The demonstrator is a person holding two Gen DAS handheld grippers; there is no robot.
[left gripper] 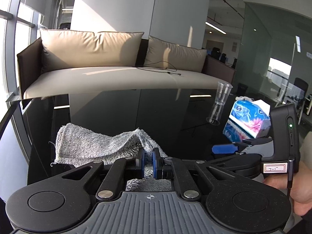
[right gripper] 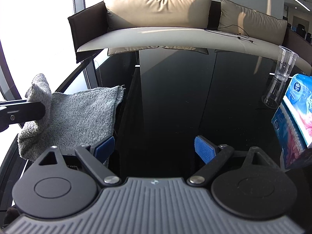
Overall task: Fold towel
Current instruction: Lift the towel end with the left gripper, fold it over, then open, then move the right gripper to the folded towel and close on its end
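A grey terry towel (left gripper: 91,146) lies partly folded on the black glossy table (left gripper: 126,113). My left gripper (left gripper: 148,160) is shut on the towel's near edge, with cloth bunched between its blue pads and lifted a little. In the right wrist view the towel (right gripper: 78,117) is at the left, with the left gripper's finger (right gripper: 23,111) pinching its raised fold. My right gripper (right gripper: 154,150) is open and empty, low over the table just right of the towel; its left blue pad (right gripper: 103,148) sits at the towel's near corner. It also shows in the left wrist view (left gripper: 226,148).
A clear plastic cup (left gripper: 224,93) stands at the table's far right, also in the right wrist view (right gripper: 285,64). A blue tissue pack (left gripper: 249,119) lies right of it, close to my right gripper (right gripper: 296,117). A beige sofa (left gripper: 117,66) stands beyond the table's far edge.
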